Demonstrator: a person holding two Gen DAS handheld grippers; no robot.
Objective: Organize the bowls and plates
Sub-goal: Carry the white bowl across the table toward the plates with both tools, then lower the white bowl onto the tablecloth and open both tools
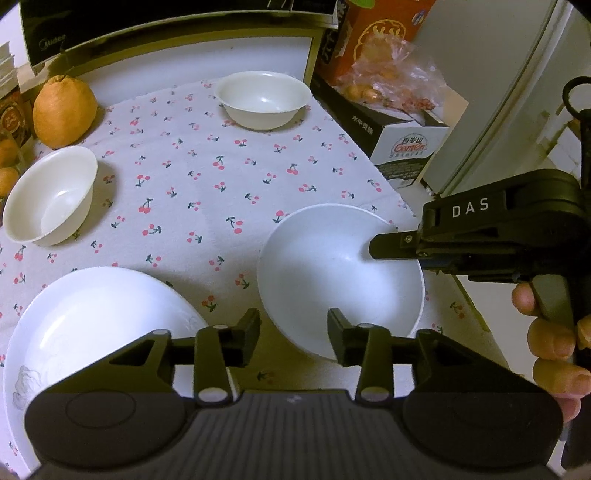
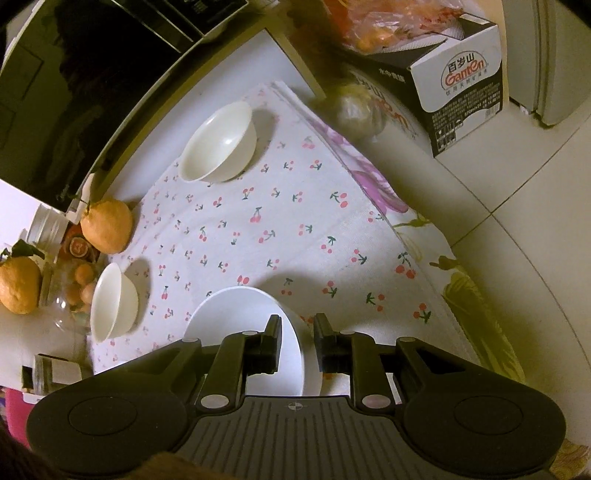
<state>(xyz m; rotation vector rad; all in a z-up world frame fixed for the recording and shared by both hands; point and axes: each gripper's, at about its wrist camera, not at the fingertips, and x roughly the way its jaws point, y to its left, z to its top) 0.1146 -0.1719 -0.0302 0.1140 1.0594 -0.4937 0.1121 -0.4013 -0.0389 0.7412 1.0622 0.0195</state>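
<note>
A large white bowl sits at the near right of the cherry-print cloth. My right gripper is shut on its rim, one finger inside and one outside. My left gripper is open astride the bowl's near wall, with a gap showing beside its left finger. A wide white plate lies to the left of it. Two small cream bowls stand further off, one at the left and one at the back.
A large orange fruit stands at the cloth's back left by a black appliance. Cardboard boxes sit beyond the table's right edge, next to a fridge. More fruit and a glass jar crowd the left.
</note>
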